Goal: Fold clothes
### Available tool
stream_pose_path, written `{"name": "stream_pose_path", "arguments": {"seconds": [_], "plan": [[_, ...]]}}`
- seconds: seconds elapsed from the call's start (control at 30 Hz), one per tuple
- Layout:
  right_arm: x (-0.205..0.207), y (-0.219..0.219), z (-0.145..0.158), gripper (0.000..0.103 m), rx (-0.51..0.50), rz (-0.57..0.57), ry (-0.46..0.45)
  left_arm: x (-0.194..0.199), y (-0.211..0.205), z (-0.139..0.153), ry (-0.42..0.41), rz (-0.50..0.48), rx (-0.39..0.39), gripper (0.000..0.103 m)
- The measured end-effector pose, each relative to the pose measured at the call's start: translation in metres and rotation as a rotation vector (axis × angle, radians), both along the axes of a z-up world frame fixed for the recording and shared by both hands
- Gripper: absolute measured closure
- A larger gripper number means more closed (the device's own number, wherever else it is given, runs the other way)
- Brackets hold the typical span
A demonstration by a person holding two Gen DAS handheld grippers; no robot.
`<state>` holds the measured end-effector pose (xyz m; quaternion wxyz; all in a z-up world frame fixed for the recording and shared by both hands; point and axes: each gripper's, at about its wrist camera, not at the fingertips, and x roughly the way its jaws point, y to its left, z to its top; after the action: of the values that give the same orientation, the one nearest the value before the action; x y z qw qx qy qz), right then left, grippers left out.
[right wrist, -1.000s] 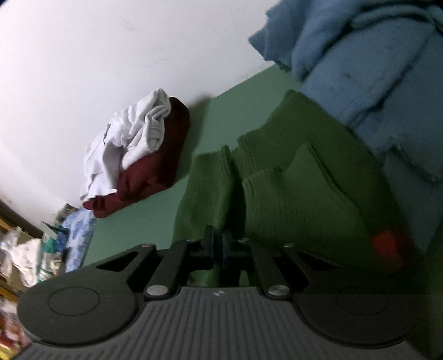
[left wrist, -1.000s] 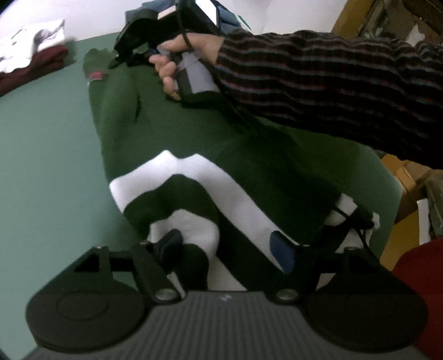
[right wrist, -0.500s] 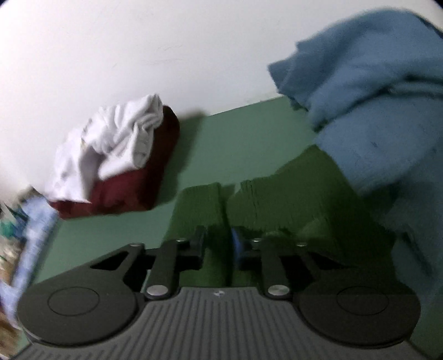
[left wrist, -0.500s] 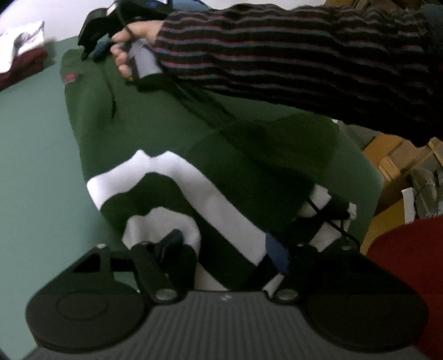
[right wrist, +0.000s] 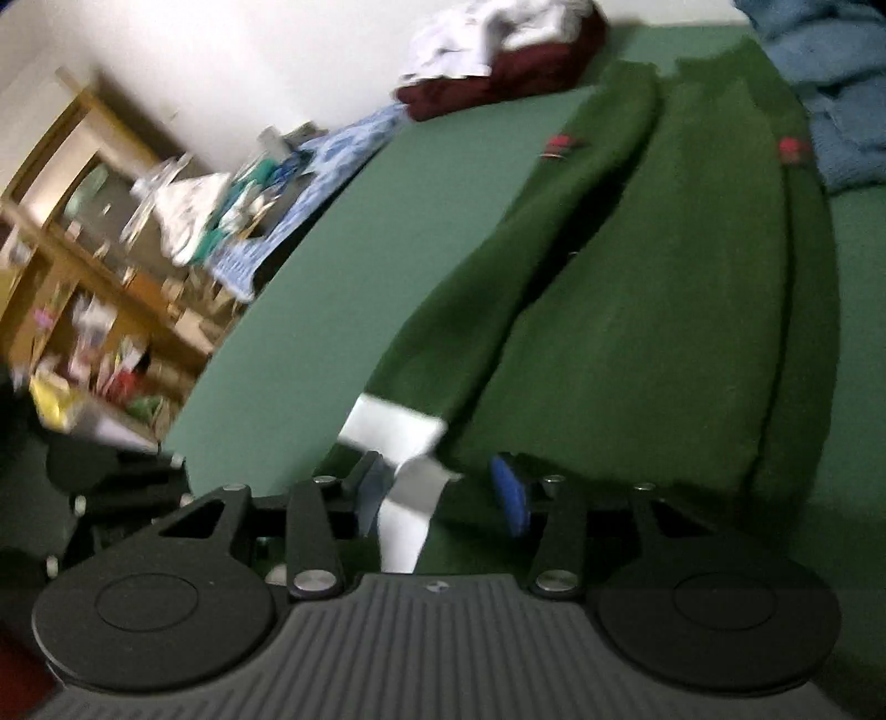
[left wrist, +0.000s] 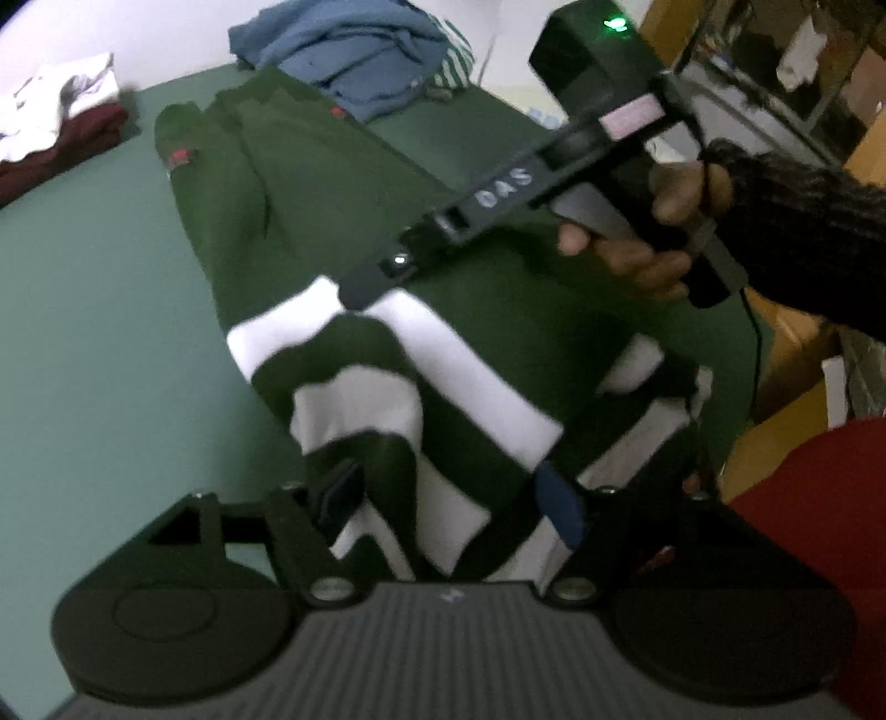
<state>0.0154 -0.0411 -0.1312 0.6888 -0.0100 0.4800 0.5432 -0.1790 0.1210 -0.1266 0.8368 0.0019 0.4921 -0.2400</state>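
Observation:
A dark green sweater [left wrist: 343, 210] with white stripes lies lengthwise on the green table [left wrist: 83, 332], its two sleeves folded in along the body toward the far end. My left gripper [left wrist: 448, 498] stands wide at the near striped hem. Bunched fabric sits between its jaws, which are opening, and the pads do not visibly press it. A hand carries my right gripper [left wrist: 360, 288] over the sweater's middle, tip above a white stripe. In the right wrist view the right gripper [right wrist: 440, 490] is opening just above a white stripe [right wrist: 393, 426] and grips nothing.
A heap of blue clothes [left wrist: 354, 50] lies at the table's far end beside the sweater. A white and maroon pile [left wrist: 55, 127] sits at the far left. Cluttered wooden shelves [right wrist: 83, 277] stand beyond the left edge, cardboard boxes [left wrist: 786, 332] beyond the right edge.
My right gripper let go of the far sleeve end, opened, and swung back toward the striped middle of the sweater, rolling as it came. My left gripper stayed at the hem.

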Motion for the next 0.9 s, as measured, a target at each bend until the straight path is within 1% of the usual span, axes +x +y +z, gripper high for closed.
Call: {"name": "stream_pose_path", "arguments": {"seconds": [0.03,0.07,0.1,0.17,0.27,0.3,0.37,0.4,0.43,0.47,0.5,0.53,0.63,0.7,0.77,0.83,0.9], "plan": [[-0.004,0.001,0.002,0.061,-0.013,0.02,-0.03,-0.001,0.0,0.0,0.005,-0.004,0.002,0.033],[-0.007,0.003,0.005,0.072,-0.03,0.04,-0.064,-0.002,-0.002,-0.002,0.007,-0.007,0.004,0.035],[-0.008,0.006,0.009,0.091,-0.053,0.061,-0.1,-0.002,-0.004,-0.003,0.01,-0.009,0.008,0.036],[-0.015,0.0,0.016,0.093,-0.059,0.11,-0.124,-0.007,-0.007,-0.002,0.016,-0.022,0.013,0.041],[-0.022,-0.012,0.021,0.094,-0.066,0.165,-0.138,-0.017,-0.01,-0.002,0.018,-0.03,0.009,0.04],[-0.022,-0.013,0.019,0.093,-0.077,0.167,-0.139,-0.021,-0.011,-0.003,0.019,-0.031,0.008,0.037],[-0.018,-0.014,0.012,0.094,-0.095,0.138,-0.125,-0.022,-0.011,-0.002,0.021,-0.012,0.011,0.037],[-0.018,-0.015,0.012,0.092,-0.095,0.117,-0.122,-0.022,-0.011,-0.001,0.023,-0.002,0.013,0.037],[-0.019,-0.017,0.015,0.082,-0.094,0.089,-0.127,-0.022,-0.011,-0.001,0.024,0.008,0.014,0.037],[-0.021,-0.019,0.019,0.074,-0.087,0.062,-0.137,-0.024,-0.01,0.003,0.019,0.018,0.015,0.036],[-0.024,-0.024,0.025,0.059,-0.068,0.037,-0.153,-0.026,-0.008,0.006,0.016,0.03,0.017,0.034],[-0.029,-0.029,0.03,0.056,-0.047,0.023,-0.165,-0.029,-0.005,0.009,0.013,0.042,0.02,0.034],[-0.053,-0.047,0.039,0.057,-0.027,0.06,-0.156,-0.039,0.002,0.012,0.022,0.081,0.035,0.032],[-0.075,-0.055,0.037,0.057,-0.054,0.114,-0.176,-0.045,0.005,0.012,0.034,0.097,0.043,0.032],[-0.095,-0.057,0.029,0.057,-0.086,0.165,-0.211,-0.049,0.002,0.014,0.029,0.096,0.048,0.032],[-0.118,-0.053,0.02,0.056,-0.127,0.238,-0.309,-0.049,-0.003,0.015,0.022,0.082,0.05,0.031],[-0.134,-0.05,0.011,0.055,-0.154,0.289,-0.414,-0.046,-0.008,0.012,0.024,0.069,0.061,0.026]]}}
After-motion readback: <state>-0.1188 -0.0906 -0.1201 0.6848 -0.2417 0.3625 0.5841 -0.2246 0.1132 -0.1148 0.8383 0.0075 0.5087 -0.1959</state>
